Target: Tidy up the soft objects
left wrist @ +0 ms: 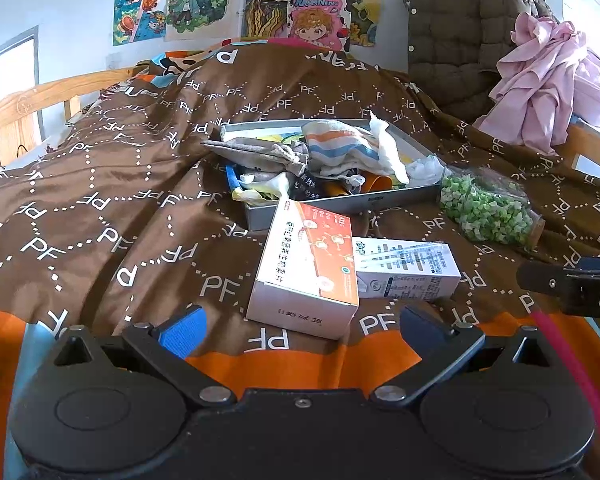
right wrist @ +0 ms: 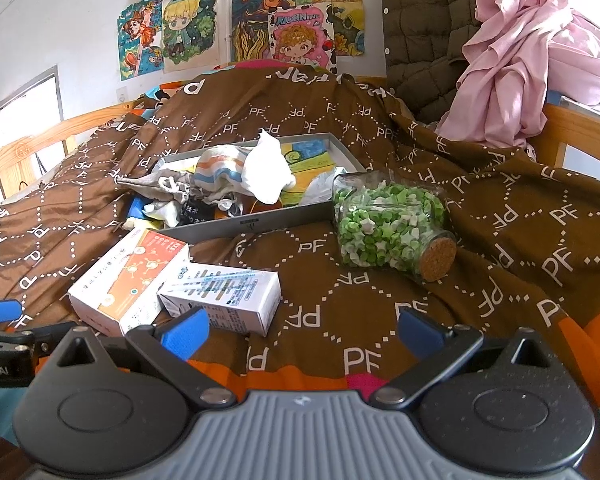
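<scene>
Readable text
"PF" repeats across the brown bedcover (left wrist: 112,184); a wall drawing (right wrist: 300,36) reads "MORNING"; the left tool (right wrist: 4,360) shows "obot.AI".

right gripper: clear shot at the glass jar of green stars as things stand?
Probably yes. The right gripper is open and empty, and only bare bedspread lies between it and the jar, which lies on its side, cork end toward the gripper. The boxes sit off to the left.
</scene>
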A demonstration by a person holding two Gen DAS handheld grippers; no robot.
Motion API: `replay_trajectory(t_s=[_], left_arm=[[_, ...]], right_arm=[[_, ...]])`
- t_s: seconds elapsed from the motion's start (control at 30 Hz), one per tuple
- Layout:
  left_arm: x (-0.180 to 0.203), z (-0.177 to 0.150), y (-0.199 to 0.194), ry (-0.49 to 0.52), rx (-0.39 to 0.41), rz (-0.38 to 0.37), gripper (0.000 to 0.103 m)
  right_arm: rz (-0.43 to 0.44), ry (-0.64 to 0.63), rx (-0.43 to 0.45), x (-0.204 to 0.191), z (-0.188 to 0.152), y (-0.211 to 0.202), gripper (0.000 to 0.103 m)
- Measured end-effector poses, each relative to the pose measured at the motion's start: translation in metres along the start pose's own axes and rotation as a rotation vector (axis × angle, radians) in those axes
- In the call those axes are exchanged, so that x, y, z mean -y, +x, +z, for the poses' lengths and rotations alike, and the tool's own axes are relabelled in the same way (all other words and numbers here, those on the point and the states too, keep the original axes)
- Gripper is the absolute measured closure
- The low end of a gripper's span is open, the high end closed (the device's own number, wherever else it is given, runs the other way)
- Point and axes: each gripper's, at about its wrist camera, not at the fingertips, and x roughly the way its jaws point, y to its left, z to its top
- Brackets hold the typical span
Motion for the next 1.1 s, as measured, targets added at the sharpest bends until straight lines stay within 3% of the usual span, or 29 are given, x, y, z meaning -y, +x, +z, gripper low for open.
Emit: replay_trajectory(t_s=[1.1], left_arm=[[0.0032,-0.0063,0.0006,0.008,0.0,-0.018,0.001]], right_arm=[[0.0,0.003,-0.011,0.0009,-0.0024,0.0028,0.0]])
